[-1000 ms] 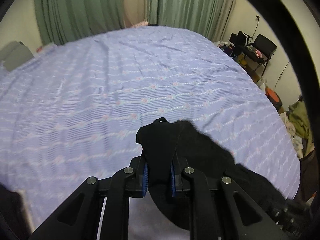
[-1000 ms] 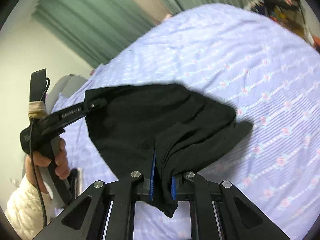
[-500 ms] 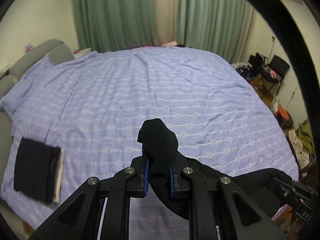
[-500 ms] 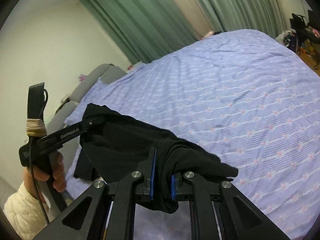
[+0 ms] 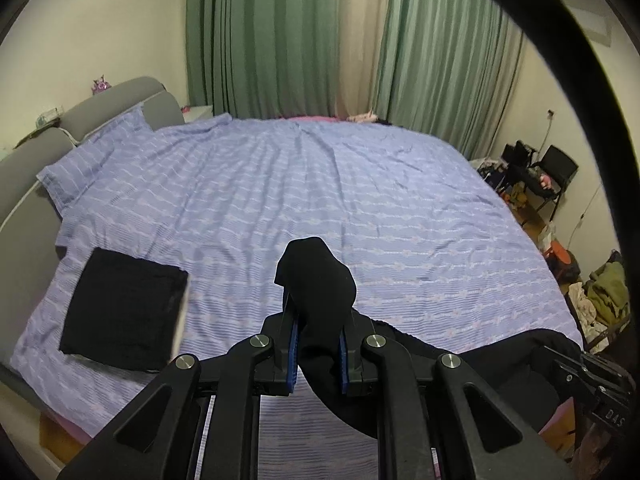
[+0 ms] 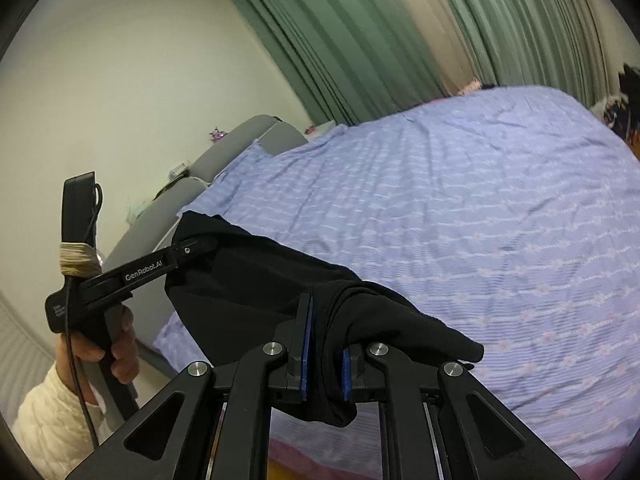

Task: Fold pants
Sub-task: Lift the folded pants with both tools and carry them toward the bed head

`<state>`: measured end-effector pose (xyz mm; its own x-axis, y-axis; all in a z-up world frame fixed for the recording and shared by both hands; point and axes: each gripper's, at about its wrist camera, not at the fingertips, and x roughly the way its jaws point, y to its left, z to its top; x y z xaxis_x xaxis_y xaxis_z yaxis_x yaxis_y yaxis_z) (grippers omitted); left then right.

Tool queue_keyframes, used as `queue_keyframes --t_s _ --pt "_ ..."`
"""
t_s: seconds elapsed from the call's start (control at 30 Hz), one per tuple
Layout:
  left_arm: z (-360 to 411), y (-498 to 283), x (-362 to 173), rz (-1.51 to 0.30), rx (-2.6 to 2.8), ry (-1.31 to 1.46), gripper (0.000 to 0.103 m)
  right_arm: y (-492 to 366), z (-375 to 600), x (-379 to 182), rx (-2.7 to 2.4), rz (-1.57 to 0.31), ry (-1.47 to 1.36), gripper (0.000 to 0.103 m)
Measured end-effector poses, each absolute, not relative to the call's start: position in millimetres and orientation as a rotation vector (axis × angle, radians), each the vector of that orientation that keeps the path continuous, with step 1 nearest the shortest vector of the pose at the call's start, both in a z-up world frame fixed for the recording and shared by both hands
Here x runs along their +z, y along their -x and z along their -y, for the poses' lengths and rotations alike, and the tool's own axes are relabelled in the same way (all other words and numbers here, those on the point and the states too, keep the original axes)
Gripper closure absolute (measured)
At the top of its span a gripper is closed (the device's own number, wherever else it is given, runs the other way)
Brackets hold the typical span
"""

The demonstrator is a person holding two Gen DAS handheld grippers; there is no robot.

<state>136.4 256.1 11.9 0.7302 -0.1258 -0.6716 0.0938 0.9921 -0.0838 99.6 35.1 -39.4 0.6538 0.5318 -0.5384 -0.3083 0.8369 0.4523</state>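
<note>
Black pants (image 5: 316, 280) hang in the air between my two grippers, above the near edge of the bed. My left gripper (image 5: 317, 354) is shut on one bunched end of the pants. My right gripper (image 6: 325, 354) is shut on the other end (image 6: 360, 320). In the right wrist view the left gripper (image 6: 192, 249) holds the pants' corner at the left, with cloth (image 6: 248, 280) spanning between both. The hanging lower part of the pants is hidden.
A bed with a purple striped sheet (image 5: 320, 200) fills the view. A folded black garment (image 5: 124, 312) lies on its near left part. A grey headboard (image 5: 116, 104) is at the left, green curtains (image 5: 280, 40) behind, a chair and clutter (image 5: 552, 176) at the right.
Both grippers have lifted the pants up and back from the sheet. The views have tilted up, so the folded garment, headboard and curtains now show.
</note>
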Motion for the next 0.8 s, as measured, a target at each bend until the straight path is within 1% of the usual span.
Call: queue_keyframes --t_s 0.23,0.37,0.6,0.8 --pt "-362.3 -112.5 32.4 -0.698 -0.223 0.044 0.087 -59.6 -139.8 -17.9 0.412 -0.648 -0.331 0.091" --pt "-417.9 -99.3 47.1 -0.68 -0.229 0.077 0.087 -48.1 -191.2 -7.5 0.415 -0.644 -0.325 0.091" --pt "-490.7 -87.6 69.5 -0.626 -0.201 0.151 0.087 -51.6 -255.3 12.4 0.509 -0.624 -0.276 0.091" --pt "-533.1 -103.8 85.2 -0.621 -0.15 0.188 0.087 -66.2 -285.4 24.1 0.577 -0.592 -0.28 0.091"
